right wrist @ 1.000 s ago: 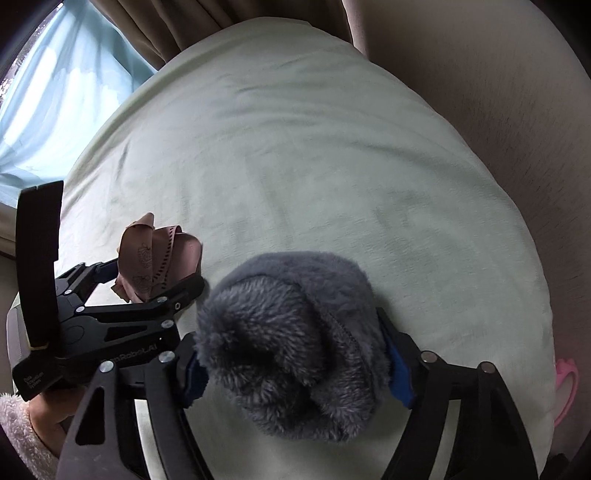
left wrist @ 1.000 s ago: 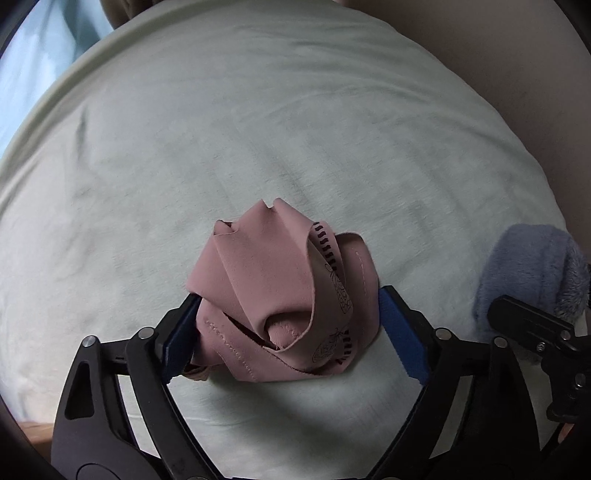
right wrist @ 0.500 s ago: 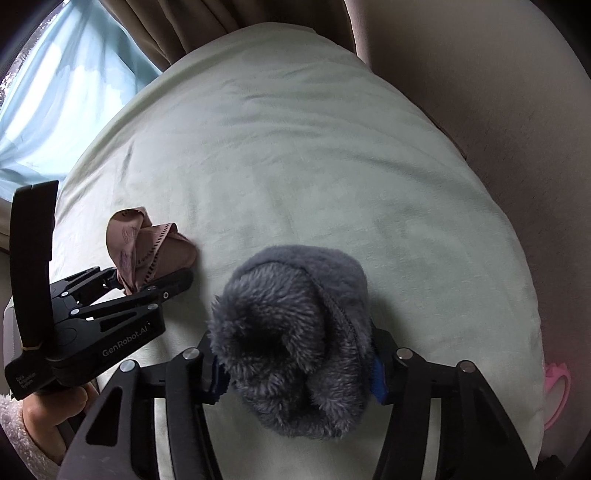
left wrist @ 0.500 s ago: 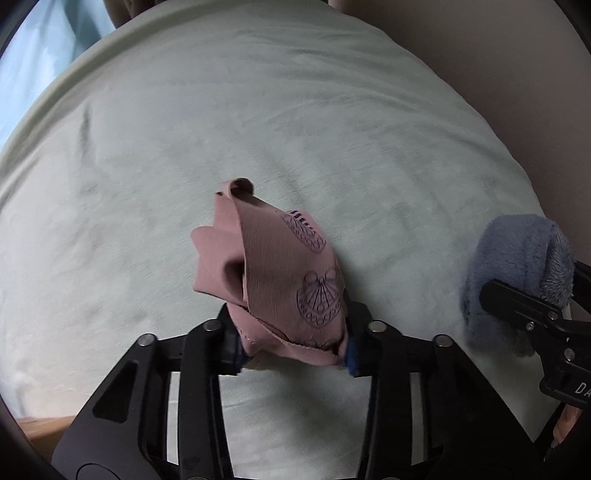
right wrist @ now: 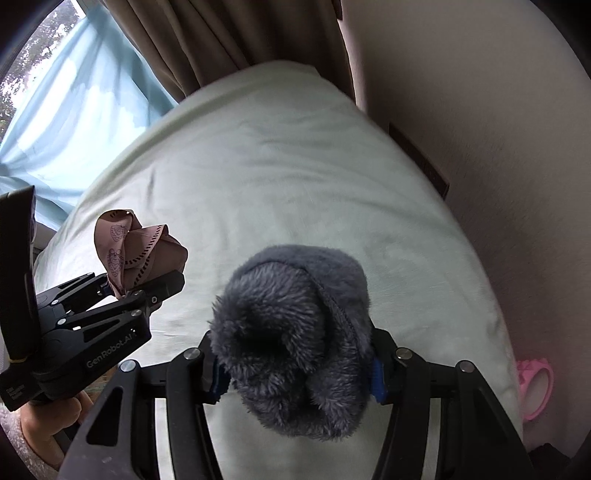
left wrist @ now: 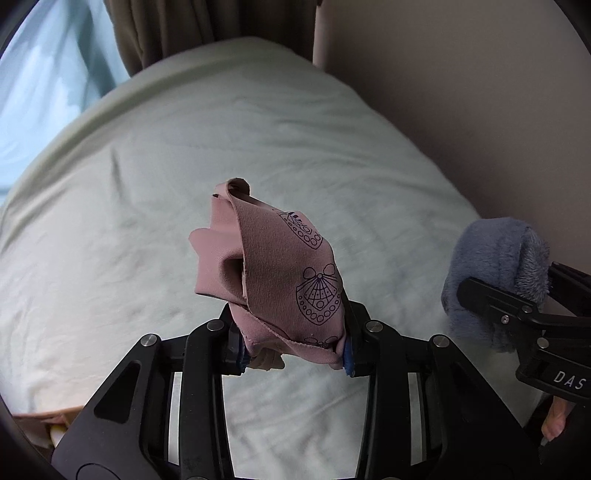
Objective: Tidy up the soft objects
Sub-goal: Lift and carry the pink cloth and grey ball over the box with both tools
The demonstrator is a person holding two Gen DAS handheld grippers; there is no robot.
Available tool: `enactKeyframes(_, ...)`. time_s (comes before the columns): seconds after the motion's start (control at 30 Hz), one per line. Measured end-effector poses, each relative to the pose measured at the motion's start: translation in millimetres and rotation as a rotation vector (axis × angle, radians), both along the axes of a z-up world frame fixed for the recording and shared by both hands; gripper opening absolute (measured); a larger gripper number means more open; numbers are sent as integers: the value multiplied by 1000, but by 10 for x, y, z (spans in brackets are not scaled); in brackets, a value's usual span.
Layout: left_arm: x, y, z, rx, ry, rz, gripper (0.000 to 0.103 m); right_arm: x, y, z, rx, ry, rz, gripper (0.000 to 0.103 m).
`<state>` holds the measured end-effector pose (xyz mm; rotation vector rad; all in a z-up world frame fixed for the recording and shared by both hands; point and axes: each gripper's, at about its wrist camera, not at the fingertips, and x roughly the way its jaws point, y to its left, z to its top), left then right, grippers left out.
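My left gripper (left wrist: 291,350) is shut on a crumpled pink cloth (left wrist: 273,273) with dark shell prints and holds it above the pale green bed (left wrist: 110,240). My right gripper (right wrist: 295,373) is shut on a fluffy grey-blue item (right wrist: 295,332) and holds it above the bed too. In the left wrist view the fluffy item (left wrist: 495,266) and the right gripper (left wrist: 517,310) show at the right. In the right wrist view the left gripper (right wrist: 144,280) with the pink cloth (right wrist: 136,247) shows at the left.
A beige wall (right wrist: 498,147) runs along the bed's right side. Brown curtains (right wrist: 229,33) and a light blue curtain (right wrist: 77,110) hang beyond the far end. A pink plastic object (right wrist: 535,387) lies between bed and wall at the right.
Both grippers closed on their items and lifted them off the bed. The views tilted up, so the curtains and wall now show.
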<state>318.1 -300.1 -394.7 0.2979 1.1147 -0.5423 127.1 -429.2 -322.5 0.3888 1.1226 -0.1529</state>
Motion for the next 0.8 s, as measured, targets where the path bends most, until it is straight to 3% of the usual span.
enactKeyframes(0.37,-640,634,1272,-97,-123,59,32,-342,528,1114,-52,-116,46,53)
enactKeyframes(0.6,-1135,1375,2016,-168,-172,149,32,-541,1184,1836,-60,-179,104,53)
enactKeyframes(0.8,-1488,2193,2456,-206,-218,223,32,-697,1939,2190,-48,-210,161,53)
